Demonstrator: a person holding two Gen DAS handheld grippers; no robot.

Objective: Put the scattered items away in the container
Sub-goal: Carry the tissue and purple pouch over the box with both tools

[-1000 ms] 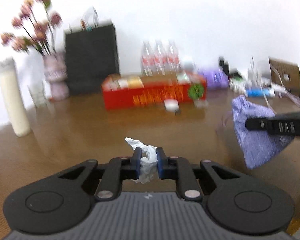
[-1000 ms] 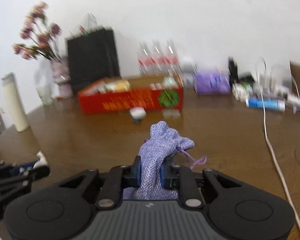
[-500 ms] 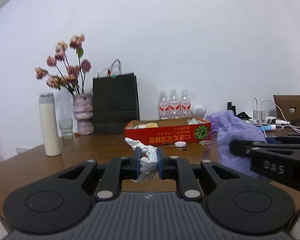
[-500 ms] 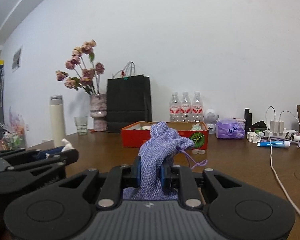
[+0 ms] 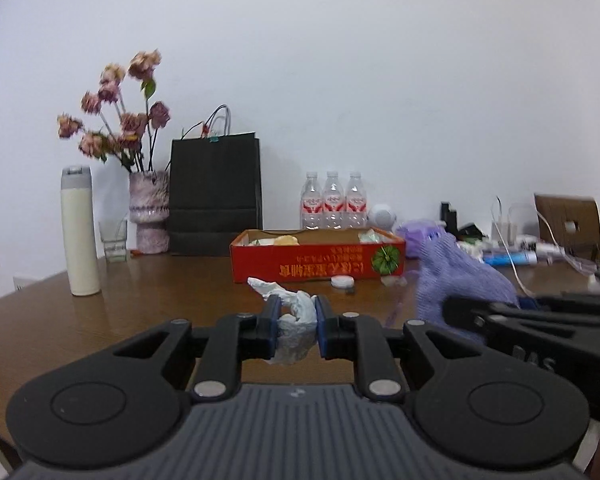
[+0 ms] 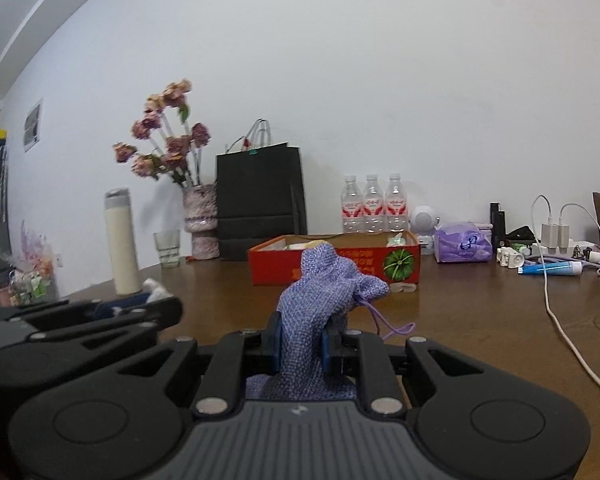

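Left wrist view
- Left claw (image 5: pixel 296 326): at the bottom middle of the frame, squeezed tight on a crumpled white paper wad (image 5: pixel 294 320). The wad sticks up and out past the blue pads.
- Red box (image 5: pixel 317 256): in the middle of the frame, on the brown table (image 5: pixel 160 296), far past the claw. It is open on top with some things inside, too small to name.
- White cap (image 5: pixel 342 281): small and round, lying on the table just in front of the red box.
- Right claw (image 5: pixel 540 320): comes in from the right edge, holding a purple cloth bag (image 5: pixel 456 276).
- Other things: a tall white bottle (image 5: pixel 80 232) at the left, a vase of pink flowers (image 5: pixel 148 208) and a black paper bag (image 5: pixel 214 196) behind the box, and three water bottles (image 5: pixel 334 206) by the wall.

Right wrist view
- Right claw (image 6: pixel 300 344): at the bottom middle, pinched shut on the purple cloth bag (image 6: pixel 324 296). The bag stands up between the pads and its string (image 6: pixel 384 320) hangs to the right.
- Red box (image 6: pixel 336 260): in the middle, behind the bag, on the brown table (image 6: pixel 480 312).
- Left claw (image 6: pixel 100 316): at the lower left edge, with a bit of the white paper wad (image 6: pixel 156 290) peeking above it.
- Other things: a purple tissue pack (image 6: pixel 464 244) and a blue tube (image 6: pixel 550 269) at the right, and a white cable (image 6: pixel 568 332) running across the table.
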